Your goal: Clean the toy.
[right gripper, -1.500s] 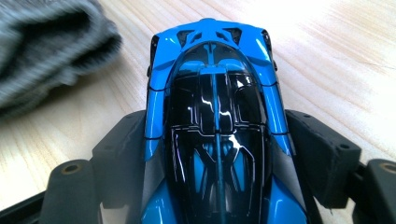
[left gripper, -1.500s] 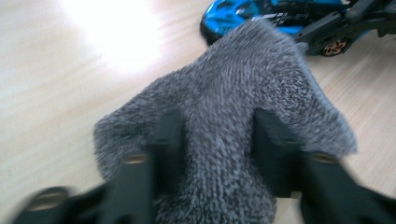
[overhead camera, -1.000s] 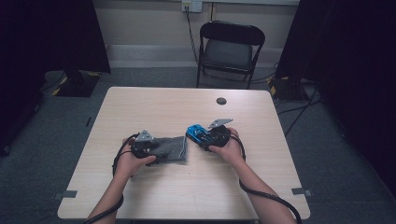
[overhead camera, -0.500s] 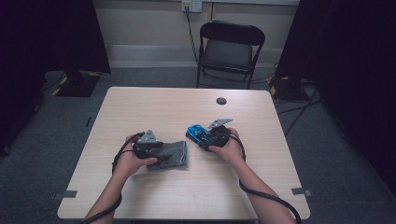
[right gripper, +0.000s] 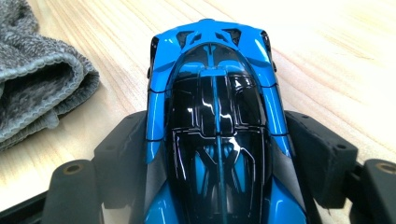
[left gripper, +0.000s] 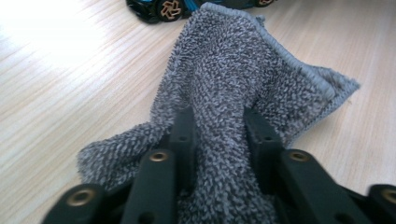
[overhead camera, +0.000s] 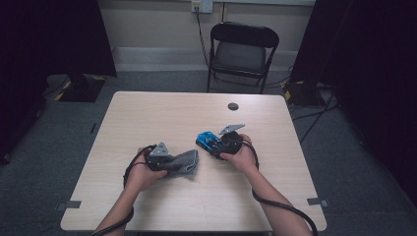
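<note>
Centrally, the blue toy car lies on the wooden table, clamped by its flanks between the jaws of the right gripper. Its body is glossy blue with a black, reflective canopy and a black central spine; in the left gripper view a dark wheel with a bronze spoked rim is visible. Just beside the car lies a grey terry cloth, looped in texture with a stitched hem, bunched into folds. The left gripper has just been closing its jaws, which now pinch a ridge of the cloth between them. Farther from the car, a small dark disc sits on the table; beyond it stands a black folding chair.
</note>
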`<act>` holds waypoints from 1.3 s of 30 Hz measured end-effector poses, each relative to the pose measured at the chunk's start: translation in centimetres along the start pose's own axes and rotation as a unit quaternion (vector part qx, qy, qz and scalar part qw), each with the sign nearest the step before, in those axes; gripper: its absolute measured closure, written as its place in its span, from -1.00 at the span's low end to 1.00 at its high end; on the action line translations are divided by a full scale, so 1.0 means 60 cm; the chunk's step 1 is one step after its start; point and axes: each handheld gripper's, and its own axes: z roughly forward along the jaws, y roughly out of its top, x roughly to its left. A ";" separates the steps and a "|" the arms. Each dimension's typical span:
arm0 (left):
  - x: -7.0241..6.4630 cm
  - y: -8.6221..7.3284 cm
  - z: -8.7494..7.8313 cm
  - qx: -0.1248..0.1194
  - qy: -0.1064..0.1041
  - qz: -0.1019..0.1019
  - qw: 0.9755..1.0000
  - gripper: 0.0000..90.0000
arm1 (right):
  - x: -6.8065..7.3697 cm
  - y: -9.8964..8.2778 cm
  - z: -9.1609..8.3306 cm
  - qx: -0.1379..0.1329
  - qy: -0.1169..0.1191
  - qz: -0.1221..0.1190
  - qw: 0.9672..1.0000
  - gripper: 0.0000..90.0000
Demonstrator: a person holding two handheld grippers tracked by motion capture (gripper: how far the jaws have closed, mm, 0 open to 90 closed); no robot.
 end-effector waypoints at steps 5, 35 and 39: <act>0.006 0.006 -0.015 -0.030 0.051 -0.055 0.997 0.59 | -0.001 0.002 -0.004 -0.001 0.001 0.000 1.000 -0.44; 0.038 -0.027 -0.029 -0.035 0.059 -0.076 0.995 -0.23 | 0.010 0.034 0.015 0.026 -0.019 -0.020 0.999 -0.46; 0.039 -0.029 -0.028 -0.038 0.056 -0.075 0.995 -0.23 | 0.010 0.036 0.016 0.041 -0.018 -0.024 0.999 -0.47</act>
